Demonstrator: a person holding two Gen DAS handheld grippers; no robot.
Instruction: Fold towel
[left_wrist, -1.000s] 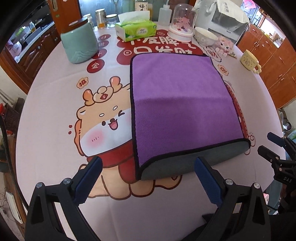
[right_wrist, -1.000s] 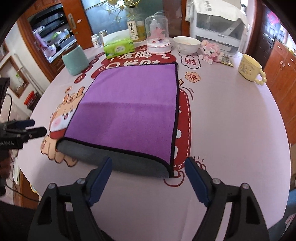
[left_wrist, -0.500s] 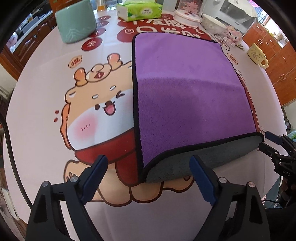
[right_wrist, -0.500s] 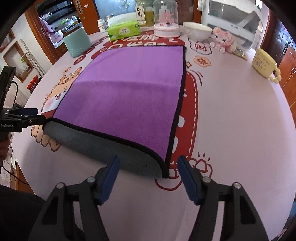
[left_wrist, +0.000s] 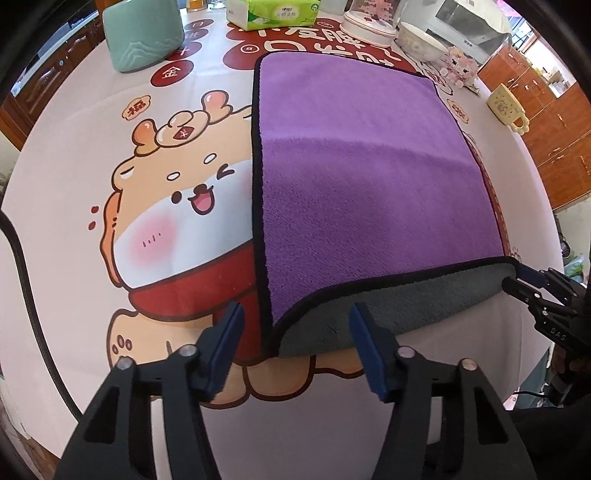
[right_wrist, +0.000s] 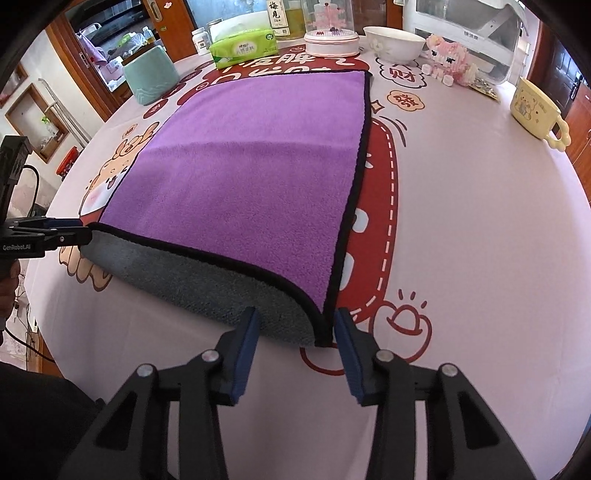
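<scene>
I have both parted grippers, left (left_wrist: 295, 332) and right (right_wrist: 295, 334), straddling the purple-and-grey microfibre towel's (left_wrist: 362, 177) near corners (nothing pinched yet), ready to lift.

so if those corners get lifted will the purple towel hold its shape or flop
Probably flop: the purple towel is soft plush, its near edge curling to show grey underside. It would likely sag between the left gripper and right gripper. The thick pile likely grips well.

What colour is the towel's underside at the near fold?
Grey underside, under the purple towel; clearest in the right wrist view.
</scene>
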